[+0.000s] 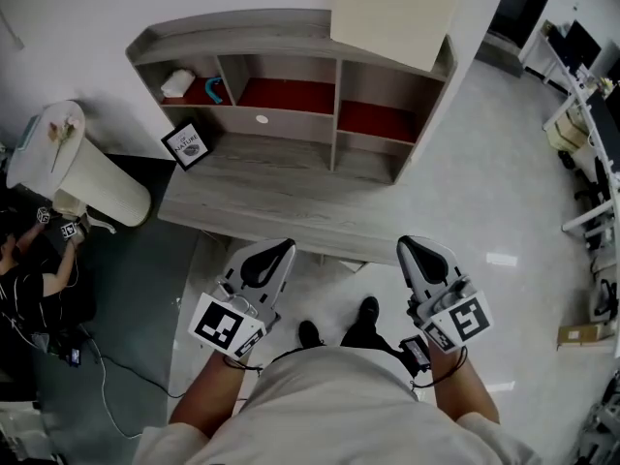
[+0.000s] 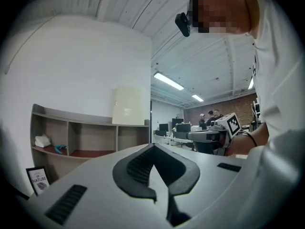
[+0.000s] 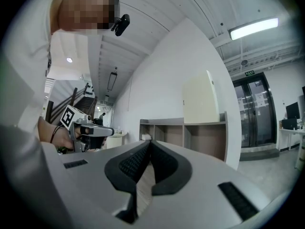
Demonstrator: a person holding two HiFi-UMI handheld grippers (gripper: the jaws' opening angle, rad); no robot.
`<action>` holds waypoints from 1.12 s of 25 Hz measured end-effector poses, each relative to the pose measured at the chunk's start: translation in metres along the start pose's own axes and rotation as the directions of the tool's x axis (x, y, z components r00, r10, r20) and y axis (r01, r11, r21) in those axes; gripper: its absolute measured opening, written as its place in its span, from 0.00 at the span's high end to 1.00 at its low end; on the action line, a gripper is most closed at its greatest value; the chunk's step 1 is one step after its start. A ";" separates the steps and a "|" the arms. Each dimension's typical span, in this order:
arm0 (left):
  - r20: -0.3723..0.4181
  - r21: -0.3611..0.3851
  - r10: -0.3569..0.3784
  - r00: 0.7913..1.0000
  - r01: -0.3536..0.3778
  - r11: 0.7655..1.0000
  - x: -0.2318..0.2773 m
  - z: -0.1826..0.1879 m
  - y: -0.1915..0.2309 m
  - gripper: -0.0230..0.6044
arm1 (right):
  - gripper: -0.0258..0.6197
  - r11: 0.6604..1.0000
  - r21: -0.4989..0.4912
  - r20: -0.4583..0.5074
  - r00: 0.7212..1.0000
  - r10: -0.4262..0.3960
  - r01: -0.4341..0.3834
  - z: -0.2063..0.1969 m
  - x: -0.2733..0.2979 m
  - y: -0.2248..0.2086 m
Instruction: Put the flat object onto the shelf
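Two flat things are in sight: a small framed picture (image 1: 186,144) propped at the desk's (image 1: 262,197) left edge, beside the shelf (image 1: 232,22), and a pale board (image 1: 392,8) standing on the shelf's top at its right end. If the board is the object meant, the job looks finished; if the picture, nothing has begun. Both the left gripper (image 1: 281,249) and the right gripper (image 1: 412,246) hover off the desk's front edge, jaws closed together, holding and touching nothing.

One shelf (image 1: 271,187). One flat cream panel (image 1: 392,8) at its top right corner. One framed sign (image 1: 186,144). One teal item (image 1: 214,91). Two grippers: left gripper (image 1: 281,250), right gripper (image 1: 411,246).
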State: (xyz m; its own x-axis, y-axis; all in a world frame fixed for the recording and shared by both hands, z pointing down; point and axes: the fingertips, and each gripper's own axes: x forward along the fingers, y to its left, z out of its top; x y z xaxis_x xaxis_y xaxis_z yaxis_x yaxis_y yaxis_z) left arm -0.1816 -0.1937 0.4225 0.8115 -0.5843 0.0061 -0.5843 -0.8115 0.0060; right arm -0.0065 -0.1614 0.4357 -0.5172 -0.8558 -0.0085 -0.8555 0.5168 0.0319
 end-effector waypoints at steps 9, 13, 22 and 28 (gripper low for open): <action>-0.030 -0.007 -0.040 0.999 0.040 0.999 -0.019 -0.022 -0.023 0.94 | 0.93 0.999 0.005 -0.018 0.999 -0.042 0.042 -0.009 -0.041 0.022; -0.037 -0.007 -0.040 0.998 0.040 0.999 -0.019 -0.024 -0.055 0.94 | 0.93 1.000 -0.008 -0.018 1.000 -0.026 0.026 -0.005 -0.067 0.021; 0.037 -0.011 0.039 0.999 -0.039 0.999 -0.020 -0.014 -0.137 0.94 | 0.93 0.997 -0.058 -0.038 0.998 0.050 -0.053 -0.015 -0.149 0.017; 0.038 0.018 0.080 0.996 -0.081 0.997 -0.027 -0.020 -0.191 0.94 | 0.93 0.997 -0.057 -0.028 0.999 0.045 -0.047 -0.024 -0.209 0.013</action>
State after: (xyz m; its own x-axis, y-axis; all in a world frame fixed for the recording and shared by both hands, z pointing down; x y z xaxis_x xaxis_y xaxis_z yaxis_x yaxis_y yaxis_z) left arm -0.0915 -0.0229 0.4411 0.7616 -0.6472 -0.0318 -0.6478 -0.7617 -0.0128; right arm 0.0911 0.0231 0.4616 -0.5544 -0.8320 0.0210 -0.8278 0.5538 0.0895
